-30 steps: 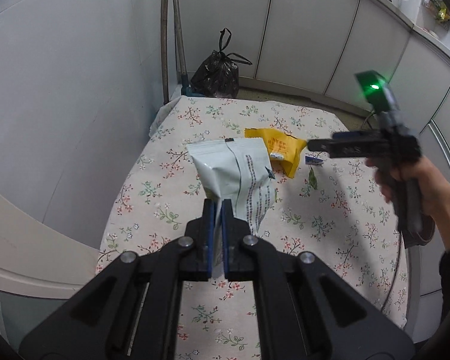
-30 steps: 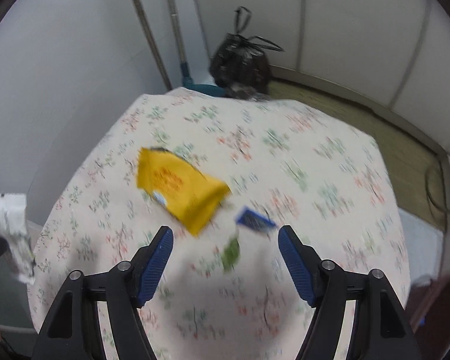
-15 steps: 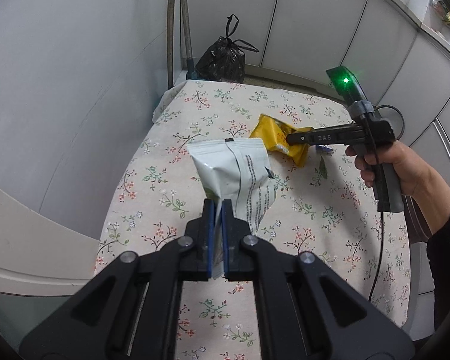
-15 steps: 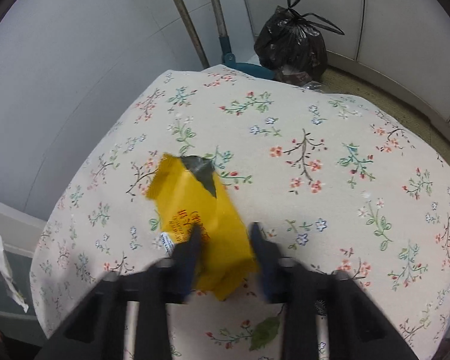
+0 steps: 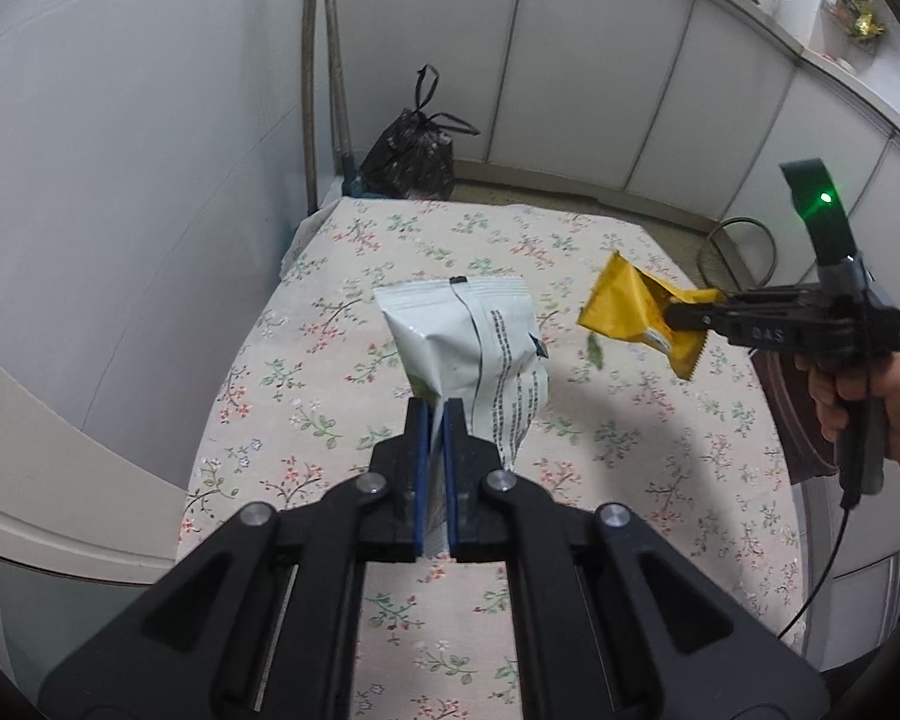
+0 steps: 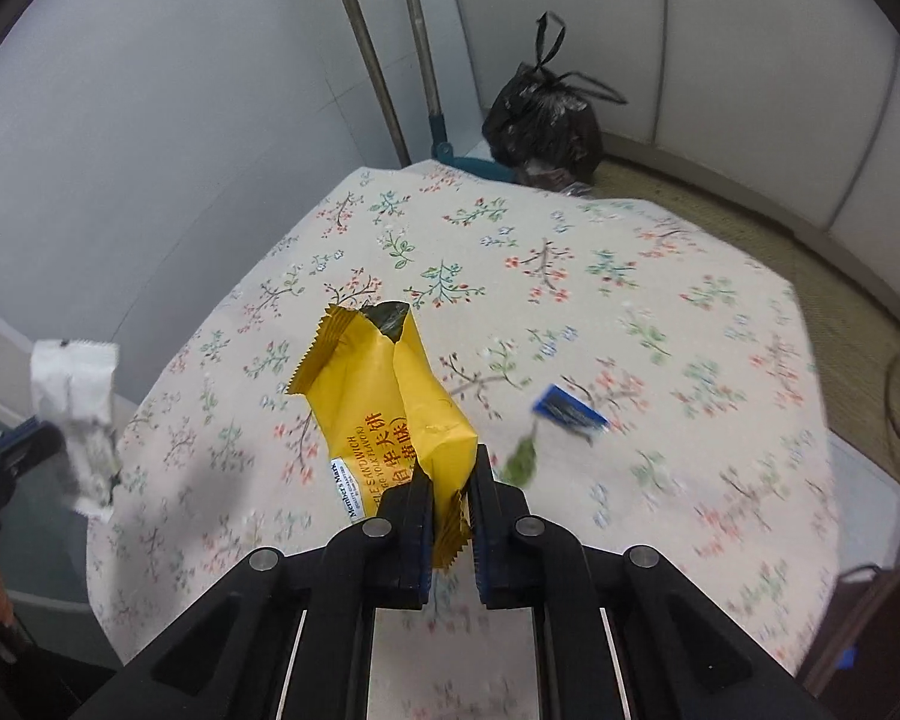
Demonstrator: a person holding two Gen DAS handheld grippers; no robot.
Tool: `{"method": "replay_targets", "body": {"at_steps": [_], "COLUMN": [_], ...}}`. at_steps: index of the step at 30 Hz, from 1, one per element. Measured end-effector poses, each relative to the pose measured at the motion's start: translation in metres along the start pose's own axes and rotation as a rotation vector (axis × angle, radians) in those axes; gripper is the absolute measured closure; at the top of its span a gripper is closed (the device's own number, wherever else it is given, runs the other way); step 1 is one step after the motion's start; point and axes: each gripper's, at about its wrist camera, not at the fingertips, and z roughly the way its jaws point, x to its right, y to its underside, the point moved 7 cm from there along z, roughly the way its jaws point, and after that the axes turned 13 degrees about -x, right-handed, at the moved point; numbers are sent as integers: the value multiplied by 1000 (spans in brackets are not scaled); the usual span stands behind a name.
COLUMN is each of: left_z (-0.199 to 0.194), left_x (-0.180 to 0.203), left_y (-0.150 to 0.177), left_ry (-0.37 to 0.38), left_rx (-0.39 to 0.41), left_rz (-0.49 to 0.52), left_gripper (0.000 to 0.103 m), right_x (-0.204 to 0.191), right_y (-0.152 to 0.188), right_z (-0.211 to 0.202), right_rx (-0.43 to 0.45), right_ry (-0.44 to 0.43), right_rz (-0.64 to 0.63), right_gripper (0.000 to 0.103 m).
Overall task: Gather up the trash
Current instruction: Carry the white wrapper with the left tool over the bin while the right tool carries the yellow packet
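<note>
My left gripper (image 5: 432, 414) is shut on the lower edge of a white snack wrapper (image 5: 462, 336), which stands upright above the floral tablecloth (image 5: 630, 450). Seen from the right wrist, that white wrapper (image 6: 78, 396) hangs at the far left. My right gripper (image 6: 452, 474) has its jaws closing, pads pressed on the crimped end of a yellow sandwich-biscuit wrapper (image 6: 378, 396), which is lifted clear of the cloth. In the left wrist view the yellow wrapper (image 5: 624, 306) hangs from the right gripper (image 5: 675, 315), held by a person's hand (image 5: 870, 384). A small blue scrap (image 6: 567, 414) and a green scrap (image 6: 522, 462) lie on the cloth.
A tied black trash bag (image 6: 540, 126) sits on the floor past the table's far edge, next to two metal poles (image 6: 366, 54) and the grey wall. White cabinet doors (image 5: 600, 78) run along the back. A brown object (image 5: 780, 420) stands at the table's right side.
The right gripper went from open above the yellow wrapper to clamped on it, then lifted it off the cloth. The left gripper kept its hold on the white wrapper.
</note>
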Motion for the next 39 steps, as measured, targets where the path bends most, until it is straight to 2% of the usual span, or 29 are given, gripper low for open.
{"method": "replay_targets", "body": {"at_steps": [7, 14, 19, 22, 23, 32, 39], "left_z": [-25, -39, -43, -45, -44, -37, -15], "left_x": [42, 77, 111, 133, 144, 233, 315], "left_y": [4, 11, 20, 24, 26, 39, 34], "left_ry": [42, 53, 69, 80, 88, 169, 256], "left_rx": [55, 91, 105, 118, 116, 87, 29], "left_rz": [82, 151, 207, 236, 250, 376, 396], "left_gripper": [97, 97, 97, 97, 97, 97, 97], "right_x": [6, 16, 34, 46, 53, 97, 172], "right_y": [60, 118, 161, 186, 193, 237, 279], "right_z": [-61, -99, -120, -126, -126, -156, -170], "right_rx": [51, 97, 146, 187, 164, 184, 176], "right_ry": [73, 134, 146, 96, 105, 210, 218], "right_rz": [39, 87, 169, 228, 263, 334, 496], "right_gripper": [93, 93, 93, 93, 93, 92, 92]}}
